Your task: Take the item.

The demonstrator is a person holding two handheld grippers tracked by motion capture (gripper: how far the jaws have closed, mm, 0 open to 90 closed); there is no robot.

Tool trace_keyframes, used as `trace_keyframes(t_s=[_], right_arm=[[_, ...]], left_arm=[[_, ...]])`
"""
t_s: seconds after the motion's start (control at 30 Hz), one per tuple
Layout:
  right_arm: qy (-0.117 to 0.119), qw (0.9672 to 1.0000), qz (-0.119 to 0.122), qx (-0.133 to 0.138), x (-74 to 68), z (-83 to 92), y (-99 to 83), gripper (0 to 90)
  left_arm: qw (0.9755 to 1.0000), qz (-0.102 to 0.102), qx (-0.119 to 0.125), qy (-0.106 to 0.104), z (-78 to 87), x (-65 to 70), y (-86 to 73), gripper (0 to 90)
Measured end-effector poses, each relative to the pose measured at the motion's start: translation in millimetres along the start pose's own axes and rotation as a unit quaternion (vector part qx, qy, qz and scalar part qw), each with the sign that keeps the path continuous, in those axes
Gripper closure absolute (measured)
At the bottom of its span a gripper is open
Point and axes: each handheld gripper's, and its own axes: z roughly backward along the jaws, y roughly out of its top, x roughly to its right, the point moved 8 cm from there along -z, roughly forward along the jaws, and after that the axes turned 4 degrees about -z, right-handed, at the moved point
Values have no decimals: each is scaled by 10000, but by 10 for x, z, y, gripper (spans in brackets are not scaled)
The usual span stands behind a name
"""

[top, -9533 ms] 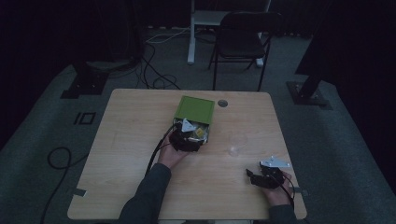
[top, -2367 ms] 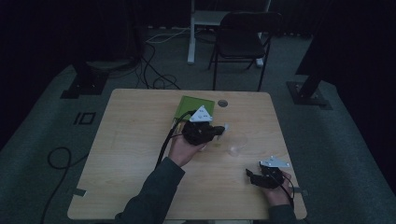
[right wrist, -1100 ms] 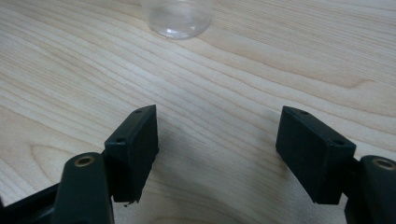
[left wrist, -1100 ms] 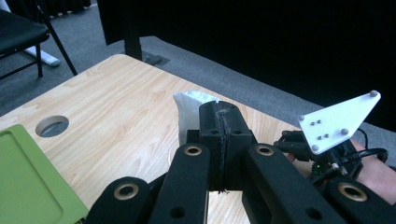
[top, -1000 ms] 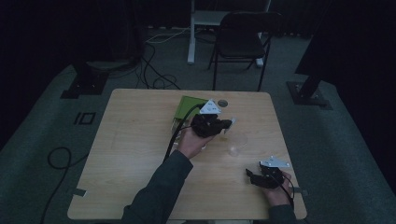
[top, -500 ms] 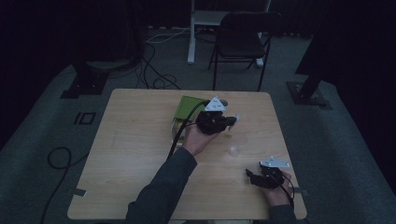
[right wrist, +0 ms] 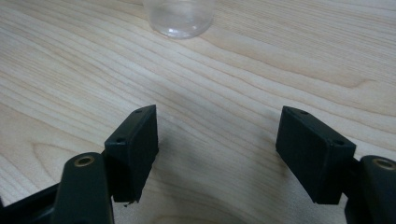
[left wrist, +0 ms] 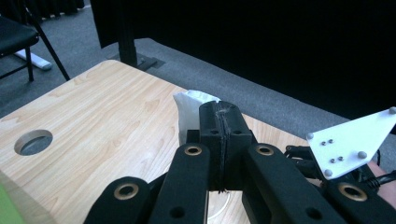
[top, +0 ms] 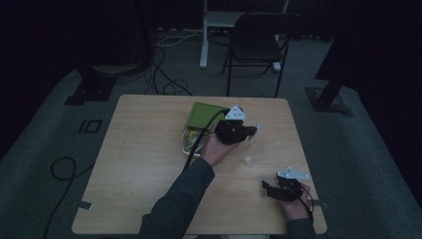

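My left gripper hovers over the table's far middle, shut on a small white packet. In the left gripper view the jaws are pressed together and the white packet sticks out behind them. A green box lies just left of that hand, its near end open. A clear plastic cup stands on the table below the left gripper. My right gripper rests near the front right edge, open, with nothing between its fingers. The clear cup stands beyond it.
The wooden table has a round cable hole near its far edge. A black folding chair and stand bases sit on the floor beyond. Cables trail from both grippers.
My left gripper has come away from the green box and moved right and farther back, carrying the white packet. The right gripper has stayed put.
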Motion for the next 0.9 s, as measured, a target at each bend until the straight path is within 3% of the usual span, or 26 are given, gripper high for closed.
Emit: trace_keyframes(t_s=[0.37, 0.9], right_arm=[[1, 10000, 1, 2, 0, 0, 0, 293], [6, 10000, -3, 6, -2, -1, 0, 293]], left_arm=[[10000, 39, -76, -48, -209, 34, -37, 900], [9993, 61, -379, -9, -460, 29, -187, 897]])
